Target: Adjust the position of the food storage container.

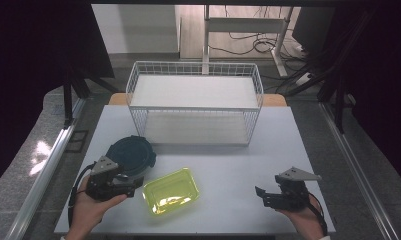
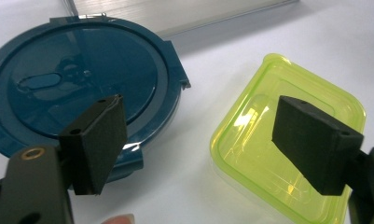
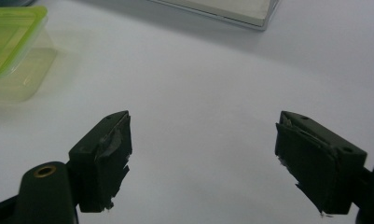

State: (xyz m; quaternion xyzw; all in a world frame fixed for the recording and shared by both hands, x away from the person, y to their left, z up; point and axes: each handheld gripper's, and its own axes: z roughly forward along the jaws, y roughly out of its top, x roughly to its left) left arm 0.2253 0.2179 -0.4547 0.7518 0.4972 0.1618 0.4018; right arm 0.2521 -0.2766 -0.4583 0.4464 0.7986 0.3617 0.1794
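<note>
Left claw point(image 1: 133, 186) spread wide and holding nothing, poised over the gap between a round dark-blue lid point(image 1: 132, 155) and a yellow-green container point(image 1: 170, 191) (lying side by side on the pale surface point(image 1: 228, 170)) — right claw point(image 1: 260, 196) likewise gaping, empty, well apart — white wire basket point(image 1: 195, 102) behind.

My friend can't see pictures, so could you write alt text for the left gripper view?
Two open black jaws of the left gripper hover over a white table, holding nothing. Behind them a round dark blue lidded container sits beside a translucent yellow-green rectangular container.
</note>
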